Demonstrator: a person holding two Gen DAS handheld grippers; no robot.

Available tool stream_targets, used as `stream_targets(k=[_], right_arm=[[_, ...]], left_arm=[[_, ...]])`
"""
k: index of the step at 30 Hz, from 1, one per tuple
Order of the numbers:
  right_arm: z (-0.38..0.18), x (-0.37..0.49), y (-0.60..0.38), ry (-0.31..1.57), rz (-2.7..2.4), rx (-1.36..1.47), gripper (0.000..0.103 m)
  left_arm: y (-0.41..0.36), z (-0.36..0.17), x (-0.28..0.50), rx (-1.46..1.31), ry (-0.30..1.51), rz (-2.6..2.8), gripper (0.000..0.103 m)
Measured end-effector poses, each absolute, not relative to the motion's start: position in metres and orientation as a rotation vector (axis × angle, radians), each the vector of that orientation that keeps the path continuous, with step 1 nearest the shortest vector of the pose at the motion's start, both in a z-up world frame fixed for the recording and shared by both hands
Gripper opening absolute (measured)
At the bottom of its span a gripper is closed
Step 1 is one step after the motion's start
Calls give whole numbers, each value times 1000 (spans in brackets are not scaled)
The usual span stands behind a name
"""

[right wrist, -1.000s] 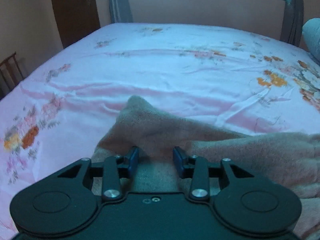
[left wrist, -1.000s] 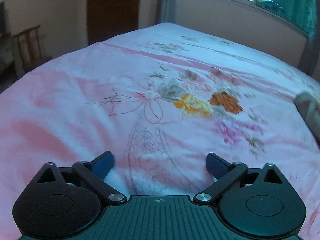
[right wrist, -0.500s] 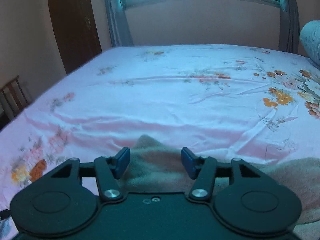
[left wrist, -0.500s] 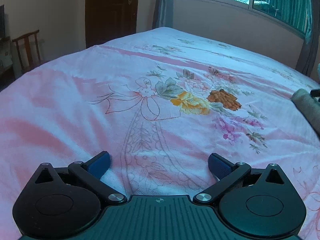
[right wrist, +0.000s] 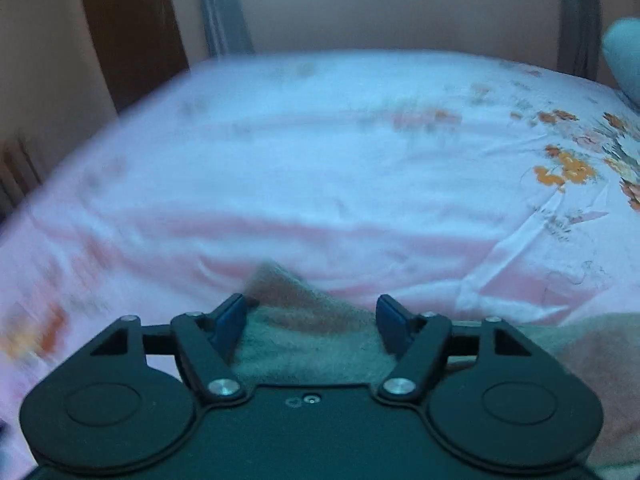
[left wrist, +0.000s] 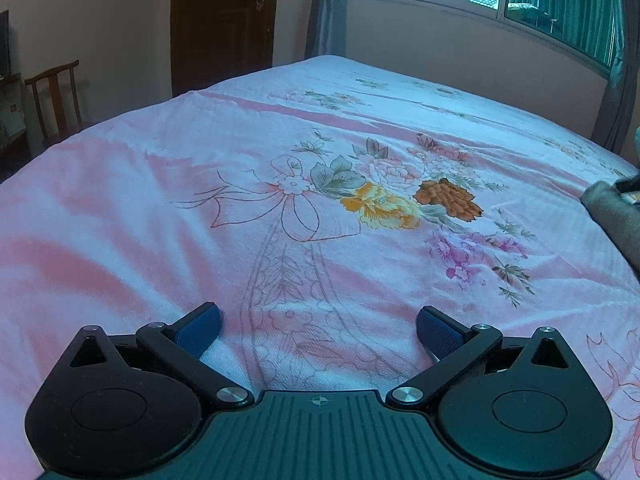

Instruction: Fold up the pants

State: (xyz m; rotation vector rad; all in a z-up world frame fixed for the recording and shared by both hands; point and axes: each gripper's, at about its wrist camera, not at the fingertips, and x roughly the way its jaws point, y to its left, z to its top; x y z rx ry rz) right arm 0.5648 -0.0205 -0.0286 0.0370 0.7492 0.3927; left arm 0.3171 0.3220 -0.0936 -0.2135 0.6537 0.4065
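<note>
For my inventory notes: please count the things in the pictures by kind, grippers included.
Grippers: 2, left gripper and right gripper
Pants: 1
Bed: 1
Chair: 1
Door: 1
Total: 6

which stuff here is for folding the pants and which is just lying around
For the job:
- pants
- right gripper, open over them
- left gripper, open
- bed

Just around:
- chair
- door
- pillow
- curtains
</note>
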Motion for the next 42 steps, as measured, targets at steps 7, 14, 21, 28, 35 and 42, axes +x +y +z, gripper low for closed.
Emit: stream_targets(k=[7, 14, 21, 28, 35, 42], right_arm=[[20, 489, -111, 596, 455, 192, 97], [42, 381, -216, 570, 361, 209, 97], [62, 274, -251, 523, 333, 128, 97], [55, 185, -263, 466, 355, 84, 97], [33, 115, -272, 413, 322, 45, 97], [19, 74, -273, 382, 296, 29, 97]], left_arm=[[322, -94, 317, -212, 652, 407, 103], [319, -86, 314, -201, 676, 406, 103], [246, -31, 238, -238, 578, 288, 103], [155, 1, 145, -341, 519, 192, 103], [64, 5, 78, -295, 470, 80, 103], [-6, 7, 45, -98, 432, -10, 103]])
